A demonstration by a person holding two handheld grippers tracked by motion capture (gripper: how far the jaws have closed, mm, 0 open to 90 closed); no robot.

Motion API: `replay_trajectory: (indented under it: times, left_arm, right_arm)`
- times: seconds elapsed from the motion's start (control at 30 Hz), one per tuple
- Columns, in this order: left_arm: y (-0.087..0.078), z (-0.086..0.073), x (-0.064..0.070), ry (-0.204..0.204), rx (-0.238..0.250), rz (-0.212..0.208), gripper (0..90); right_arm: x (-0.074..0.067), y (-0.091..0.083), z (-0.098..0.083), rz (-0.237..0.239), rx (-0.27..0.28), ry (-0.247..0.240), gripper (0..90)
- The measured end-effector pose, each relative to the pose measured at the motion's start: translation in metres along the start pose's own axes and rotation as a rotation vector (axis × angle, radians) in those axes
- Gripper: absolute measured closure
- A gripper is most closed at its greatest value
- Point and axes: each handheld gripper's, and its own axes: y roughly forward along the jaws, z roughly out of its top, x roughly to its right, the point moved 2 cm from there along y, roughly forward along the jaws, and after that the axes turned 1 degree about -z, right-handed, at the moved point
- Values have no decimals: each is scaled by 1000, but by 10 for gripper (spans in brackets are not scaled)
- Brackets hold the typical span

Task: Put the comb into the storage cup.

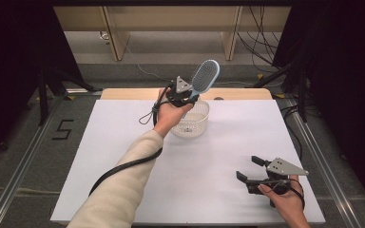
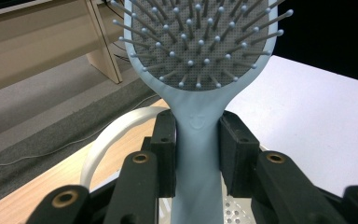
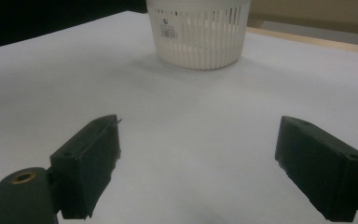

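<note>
A pale blue hairbrush (image 1: 205,77) with a grey bristle pad stands up and tilts to the right above a white slotted basket (image 1: 198,124). My left gripper (image 1: 186,95) is shut on its handle just over the basket's far rim. In the left gripper view both black pads (image 2: 165,154) press the handle of the hairbrush (image 2: 198,135), bristles facing the camera, with the basket's rim (image 2: 103,142) below. My right gripper (image 1: 249,167) rests near the table's front right, jaws wide apart with nothing between them; its view has the gripper (image 3: 198,165) over bare white surface and the basket (image 3: 198,32) farther off.
The white table top (image 1: 123,156) has a wooden strip (image 1: 123,93) along its far edge. Black curtains stand at both sides, and a wooden bench (image 1: 171,23) with cables on the floor lies beyond. A black cable (image 1: 123,166) trails from the left gripper along the sleeve.
</note>
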Motion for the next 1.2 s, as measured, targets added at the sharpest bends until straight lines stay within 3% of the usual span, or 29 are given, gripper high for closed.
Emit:
replay_trajectory:
  times: [1.2]
  left_arm:
    - [4,-7,-2,-7,-11,2,695]
  right_arm:
    - [0,0,0,2,-1,0,146]
